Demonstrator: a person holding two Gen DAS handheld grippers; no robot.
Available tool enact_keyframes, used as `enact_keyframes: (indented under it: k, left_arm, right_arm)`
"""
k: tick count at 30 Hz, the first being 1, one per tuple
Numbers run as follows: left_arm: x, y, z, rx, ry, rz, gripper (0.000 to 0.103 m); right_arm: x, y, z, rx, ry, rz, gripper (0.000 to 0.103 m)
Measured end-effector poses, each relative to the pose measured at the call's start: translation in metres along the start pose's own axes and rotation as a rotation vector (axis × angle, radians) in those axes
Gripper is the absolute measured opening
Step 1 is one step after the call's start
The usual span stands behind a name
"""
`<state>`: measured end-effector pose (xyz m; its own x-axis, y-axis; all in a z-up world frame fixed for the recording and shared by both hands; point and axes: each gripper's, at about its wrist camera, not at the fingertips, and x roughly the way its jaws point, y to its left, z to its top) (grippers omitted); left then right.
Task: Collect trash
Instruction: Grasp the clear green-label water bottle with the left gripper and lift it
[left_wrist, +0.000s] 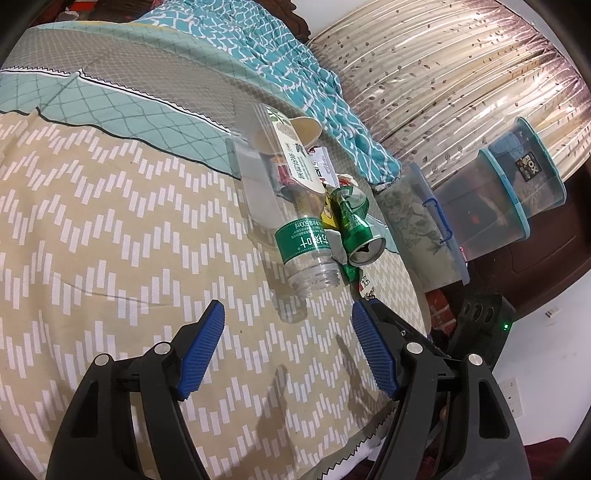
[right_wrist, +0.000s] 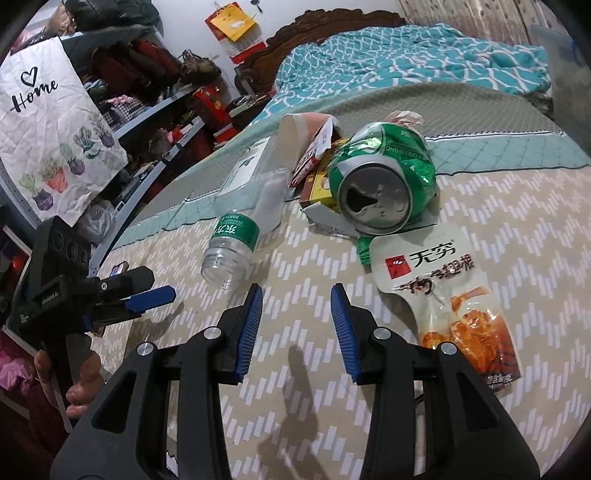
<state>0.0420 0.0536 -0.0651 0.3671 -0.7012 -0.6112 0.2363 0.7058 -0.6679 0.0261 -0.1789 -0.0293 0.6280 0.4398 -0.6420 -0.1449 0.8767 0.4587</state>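
Evenly lit, soft shadows, fisheye-warped edges

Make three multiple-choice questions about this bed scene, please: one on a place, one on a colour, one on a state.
1. Where does the snack pouch lie?
A. before the can
B. under the bottle
C. on the shelves

2. What colour is the bottle's label?
A. red
B. green
C. blue

3. How is the bottle?
A. capped, upright
B. capped, lying
C. uncapped, lying

Answers: 1 A, the pouch lies on the sheet nearer the right gripper. 2 B, a green band wraps it. 3 C, its open mouth faces the gripper.
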Motion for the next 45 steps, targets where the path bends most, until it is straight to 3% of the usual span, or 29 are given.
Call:
enact_keyframes:
  k: [10,45]
  left_arm:
    - [-0.004,-0.004,0.002,0.010,-0.009,-0.006,0.073]
    - [-0.002,-0.012,0.001,0.016,-0.006,-0.012,0.075]
  right_arm:
    - [0.001,-0.001,0.000,-0.003,0.006,-0.005,0.042]
    - [0.006,-0.003,0.000,0.002,0.013,-0.006,0.042]
